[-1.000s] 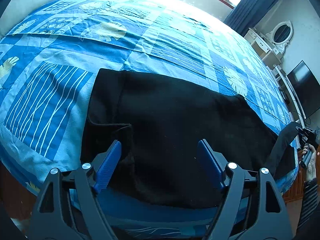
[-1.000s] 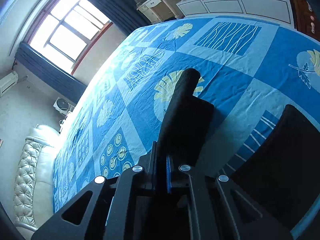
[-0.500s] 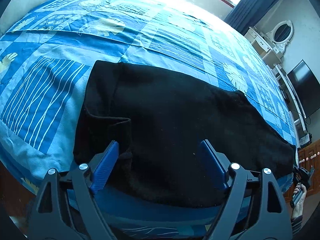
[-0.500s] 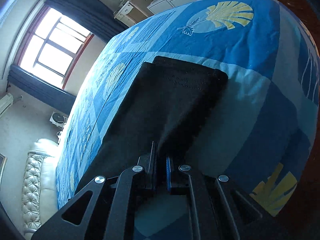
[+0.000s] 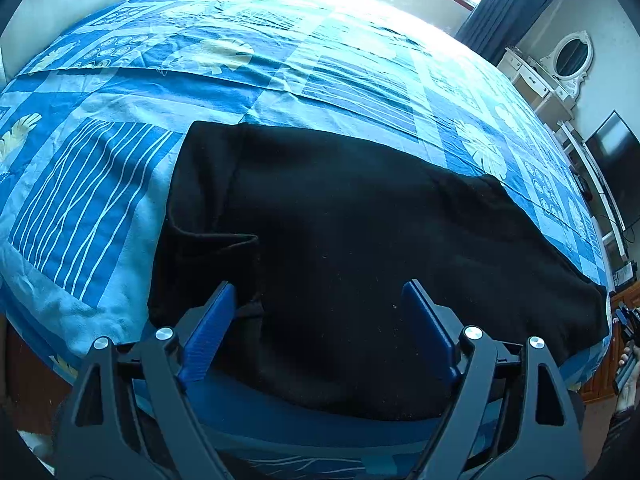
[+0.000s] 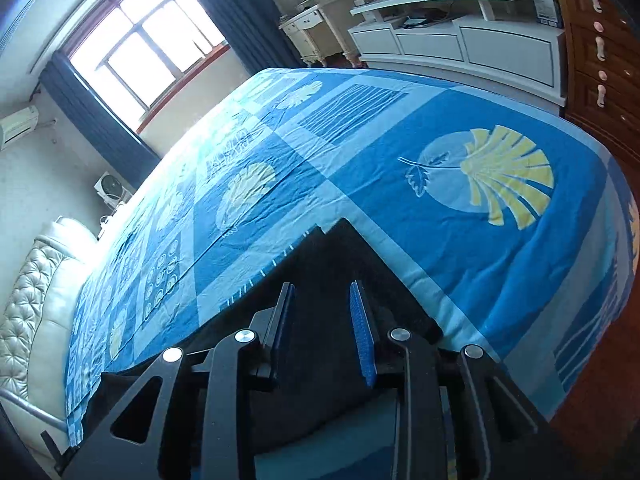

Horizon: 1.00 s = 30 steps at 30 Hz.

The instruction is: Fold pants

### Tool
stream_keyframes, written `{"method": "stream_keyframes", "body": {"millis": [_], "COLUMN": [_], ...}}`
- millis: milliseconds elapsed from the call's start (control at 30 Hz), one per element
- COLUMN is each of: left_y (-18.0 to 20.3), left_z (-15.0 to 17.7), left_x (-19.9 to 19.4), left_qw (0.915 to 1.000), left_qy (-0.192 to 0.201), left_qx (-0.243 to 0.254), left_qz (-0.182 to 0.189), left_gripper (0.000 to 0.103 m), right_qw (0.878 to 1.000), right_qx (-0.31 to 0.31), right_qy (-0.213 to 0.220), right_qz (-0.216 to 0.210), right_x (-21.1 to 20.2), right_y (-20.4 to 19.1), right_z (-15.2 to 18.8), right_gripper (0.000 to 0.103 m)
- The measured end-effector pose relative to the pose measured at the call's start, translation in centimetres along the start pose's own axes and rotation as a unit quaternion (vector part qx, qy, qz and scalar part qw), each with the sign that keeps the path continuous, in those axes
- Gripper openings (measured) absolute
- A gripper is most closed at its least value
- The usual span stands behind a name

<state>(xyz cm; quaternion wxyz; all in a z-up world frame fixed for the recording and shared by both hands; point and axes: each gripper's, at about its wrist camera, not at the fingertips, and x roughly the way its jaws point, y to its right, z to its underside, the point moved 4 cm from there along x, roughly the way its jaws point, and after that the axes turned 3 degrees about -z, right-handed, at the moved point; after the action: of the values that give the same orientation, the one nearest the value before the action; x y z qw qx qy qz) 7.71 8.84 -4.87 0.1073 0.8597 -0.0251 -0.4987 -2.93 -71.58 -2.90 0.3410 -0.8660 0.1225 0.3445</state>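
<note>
1. Since a second ago: leg end of the black pants (image 5: 360,248), then lifted and pinched in the right gripper (image 6: 322,308), now laid flat on the bed; right jaws no longer clamped, parting.
2. Left gripper (image 5: 316,312) almost unmoved over the same span, jaws a shade wider.
3. Left jaws: wide apart, blue pads (image 5: 208,332) just over the near hem of the pants, nothing pinched between them.
4. Right jaws: narrow gap, opening, black cloth lying below and between the pads (image 6: 362,332) but not pressed by them.
5. Pants: spread lengthwise across the blue patterned bedsheet (image 5: 100,184) ahead of the left jaws, waist end left of them with a small fold of cloth just beyond the left pad, leg end tapering far to the right.
6. Ahead of the right jaws: squared end of the pants (image 6: 336,248) flat on the sheet, near the bed's corner.
7. Far right of the left jaws: a hand (image 5: 626,364) at the bed's edge.
8. Beyond the bed: window (image 6: 144,44), white cabinet (image 6: 460,44).
</note>
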Motion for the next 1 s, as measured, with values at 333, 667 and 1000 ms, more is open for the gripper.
{"method": "stream_keyframes", "body": {"millis": [333, 667, 1000], "left_y": [-0.1, 0.2, 0.1], "left_z": [0.2, 0.1, 0.1], "left_x": [0.3, 0.7, 0.6], "left_qw": [0.9998, 0.9998, 0.9998], "left_qy": [0.000, -0.003, -0.002], "left_qx": [-0.009, -0.006, -0.011], "left_qz": [-0.016, -0.021, -0.017], "left_gripper": [0.087, 0.090, 0.091], "right_qw": [0.996, 0.988, 0.985], "right_qx": [-0.047, -0.107, -0.116], "right_qy": [-0.077, -0.078, -0.078], "right_qz": [0.027, 0.082, 0.102], "right_x": [7.5, 7.6, 8.1], "right_y": [-0.2, -1.3, -0.6], "right_z": [-2.0, -2.2, -1.9], "right_gripper": [0.040, 0.040, 0.029]}}
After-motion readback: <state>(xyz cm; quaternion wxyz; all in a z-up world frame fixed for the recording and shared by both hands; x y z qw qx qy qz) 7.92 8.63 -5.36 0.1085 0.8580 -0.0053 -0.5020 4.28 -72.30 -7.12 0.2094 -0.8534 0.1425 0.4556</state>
